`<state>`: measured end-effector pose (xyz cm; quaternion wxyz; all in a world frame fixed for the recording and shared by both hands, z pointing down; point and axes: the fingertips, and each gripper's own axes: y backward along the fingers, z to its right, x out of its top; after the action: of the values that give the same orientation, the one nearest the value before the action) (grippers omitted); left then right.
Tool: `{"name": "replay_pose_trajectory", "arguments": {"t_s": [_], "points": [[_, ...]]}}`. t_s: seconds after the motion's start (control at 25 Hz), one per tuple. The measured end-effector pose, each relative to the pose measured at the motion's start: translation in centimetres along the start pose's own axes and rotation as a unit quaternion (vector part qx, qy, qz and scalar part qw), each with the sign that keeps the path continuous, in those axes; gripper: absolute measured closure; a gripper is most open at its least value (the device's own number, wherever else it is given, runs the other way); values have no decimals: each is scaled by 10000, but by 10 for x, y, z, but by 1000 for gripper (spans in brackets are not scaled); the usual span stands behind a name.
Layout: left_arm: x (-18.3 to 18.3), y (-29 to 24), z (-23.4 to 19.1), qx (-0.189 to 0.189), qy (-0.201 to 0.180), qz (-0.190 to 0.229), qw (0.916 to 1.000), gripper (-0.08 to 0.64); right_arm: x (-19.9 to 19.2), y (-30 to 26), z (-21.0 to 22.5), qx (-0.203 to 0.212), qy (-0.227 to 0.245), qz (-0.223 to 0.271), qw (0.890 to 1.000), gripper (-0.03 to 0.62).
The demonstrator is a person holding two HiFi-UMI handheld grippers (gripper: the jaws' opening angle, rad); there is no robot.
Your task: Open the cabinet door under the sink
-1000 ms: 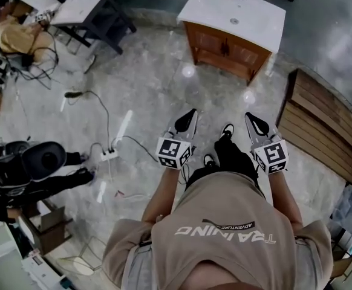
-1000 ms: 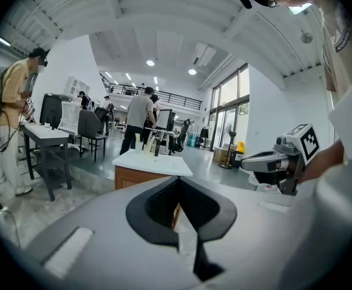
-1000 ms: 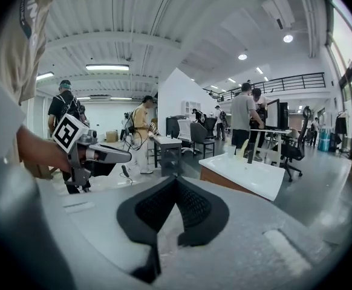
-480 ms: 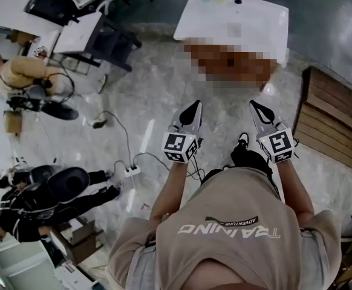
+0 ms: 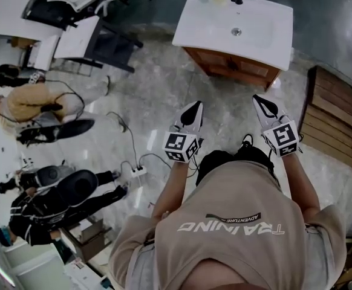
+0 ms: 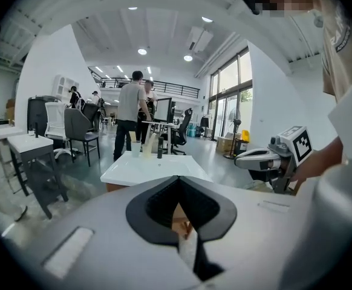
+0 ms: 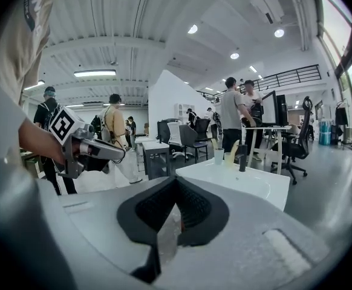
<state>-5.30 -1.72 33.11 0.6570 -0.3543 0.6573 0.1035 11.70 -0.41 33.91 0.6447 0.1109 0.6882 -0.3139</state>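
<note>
**Two shut claws held short of the sink cabinet**

Two claws are seen, one in each hand. The jaws of the left gripper [image 5: 194, 106] are closed together with nothing between them, as is shown in the left gripper view [image 6: 177, 180]. The jaws of the right gripper [image 5: 260, 100] are likewise pressed shut on nothing [image 7: 176, 180]. One marker cube is carried on each: the left cube [image 5: 179, 147] and the right cube [image 5: 283, 138].

One white sink [image 5: 206, 23] is counted, set on one wooden cabinet [image 5: 233, 67]. The cabinet is placed ahead of both claws and well apart from them, roughly between the lines along which they point. Its front is seen closed, but the doors cannot be counted from this steep angle. In the left gripper view the sink [image 6: 133, 169] is found straight beyond the jaw tips. In the right gripper view it [image 7: 248, 183] is found ahead and a little to the right of the tips.

Three small things are lined up at the far edge of the sink: a cup [image 7: 218, 156], a pale yellow item [image 7: 231, 154] and a dark upright piece [image 7: 241, 156].

Two persons [image 6: 130, 110] are seen standing beyond the sink.

On the back of the shirt [image 5: 230, 227], "TRAINING" and "ADVENTURE" can be read, upside down in the head view.
</note>
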Motion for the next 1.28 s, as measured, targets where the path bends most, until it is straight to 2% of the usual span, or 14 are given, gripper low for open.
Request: {"name": "replay_pose_trajectory", "arguments": {"t_s": [0.2, 0.36, 0.52, 0.64, 0.76, 0.96, 1.12, 1.28], "points": [[3, -11, -19, 16, 115, 2, 9999, 543, -3, -22, 7, -66, -74, -213, 9997, 591], [4, -28, -34, -256, 155, 44, 9995, 543, 1, -36, 6, -225, 10, -276, 9994, 591], [14, -47, -63, -555, 73, 74, 9984, 543, 17, -56, 13, -650, 46, -258, 9975, 591], [35, -63, -86, -821, -206, 191, 9962, 543, 36, -68, 18, -1064, -45, -86, 9943, 591], [56, -80, -112, -999, -462, 303, 9935, 543, 51, -87, 16, -1302, -22, -20, 9915, 591], [66, -94, -139, -1349, -509, 305, 9891, 543, 73, -110, 5, -1608, 58, 66, 9869, 591], [67, -102, -146, -1717, -549, 312, 9831, 543, 75, -114, 1, -1965, 35, 2, 9805, 591], [69, -110, -159, -1904, -550, 352, 9795, 543, 77, -112, 0, -2367, -35, -2, 9716, 591]]}}
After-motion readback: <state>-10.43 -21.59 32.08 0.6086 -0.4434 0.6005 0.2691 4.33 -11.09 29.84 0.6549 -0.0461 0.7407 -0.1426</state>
